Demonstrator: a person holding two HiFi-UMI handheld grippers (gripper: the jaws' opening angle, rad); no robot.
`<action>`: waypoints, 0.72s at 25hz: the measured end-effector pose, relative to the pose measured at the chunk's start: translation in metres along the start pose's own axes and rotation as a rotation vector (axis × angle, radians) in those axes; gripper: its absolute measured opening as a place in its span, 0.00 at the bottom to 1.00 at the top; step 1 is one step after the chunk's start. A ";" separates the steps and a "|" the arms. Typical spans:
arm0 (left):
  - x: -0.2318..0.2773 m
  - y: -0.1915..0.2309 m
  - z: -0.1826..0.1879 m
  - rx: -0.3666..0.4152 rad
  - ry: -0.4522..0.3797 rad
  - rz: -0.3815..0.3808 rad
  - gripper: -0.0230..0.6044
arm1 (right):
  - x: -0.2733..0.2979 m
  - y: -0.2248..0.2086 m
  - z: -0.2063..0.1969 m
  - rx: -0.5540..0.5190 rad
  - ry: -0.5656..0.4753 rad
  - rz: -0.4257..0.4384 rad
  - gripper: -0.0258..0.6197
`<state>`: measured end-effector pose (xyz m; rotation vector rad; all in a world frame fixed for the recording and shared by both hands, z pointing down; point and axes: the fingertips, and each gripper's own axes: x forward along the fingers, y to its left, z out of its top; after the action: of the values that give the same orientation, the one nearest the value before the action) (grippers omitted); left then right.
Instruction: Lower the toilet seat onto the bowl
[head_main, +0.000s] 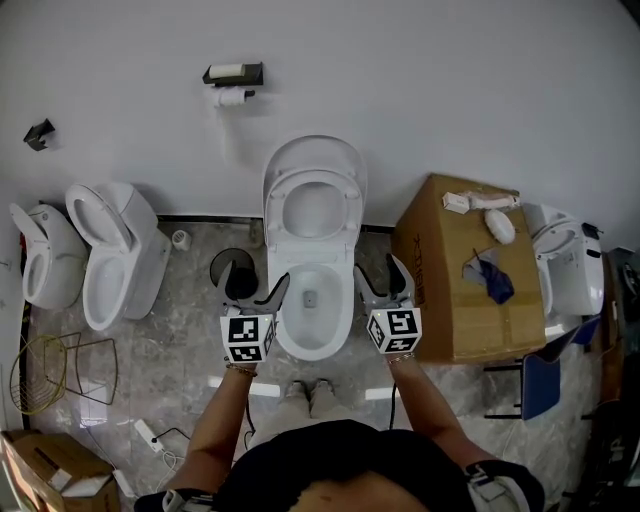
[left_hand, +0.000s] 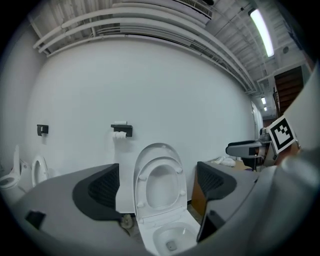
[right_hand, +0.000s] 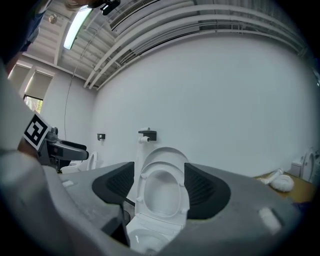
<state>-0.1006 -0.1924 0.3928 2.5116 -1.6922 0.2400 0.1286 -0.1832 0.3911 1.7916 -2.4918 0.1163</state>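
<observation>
From the head view alone came the floor: at far left two spare toilets against the wall, a gold wire basket and a power strip on the marble tiles, and a black bin just left of the bowl. Above the bin a toilet roll holder hung on the white wall. The left gripper hovered beside the bowl's left edge, its jaws wide apart and empty. In its own view the pads framed the toilet from a distance and touched nothing. Only that view looked down into the bowl to the drain hole. The toilet seat stood upright in the middle, a white oval ring leaning back against the raised lid, well clear of the rim, with small bumpers showing on its underside in both gripper views. The right gripper hung at the bowl's right edge, jaws likewise spread with nothing between them. Its view and the left one took in the ceiling pipes and a strip lamp, which the head view missed. Right of the toilet sat a large cardboard box with a blue cloth on top, and beyond it another toilet.
</observation>
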 end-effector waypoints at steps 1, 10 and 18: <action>0.008 0.003 -0.001 0.001 0.001 0.002 0.78 | 0.008 -0.004 -0.002 0.002 0.005 0.001 0.50; 0.085 0.035 -0.015 -0.020 0.026 -0.002 0.78 | 0.084 -0.043 -0.018 0.006 0.027 -0.032 0.51; 0.144 0.048 -0.026 0.015 0.052 -0.039 0.78 | 0.138 -0.078 -0.026 -0.036 0.033 -0.054 0.51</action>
<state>-0.0939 -0.3368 0.4447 2.5230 -1.6273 0.3124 0.1589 -0.3352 0.4326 1.8265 -2.4050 0.0959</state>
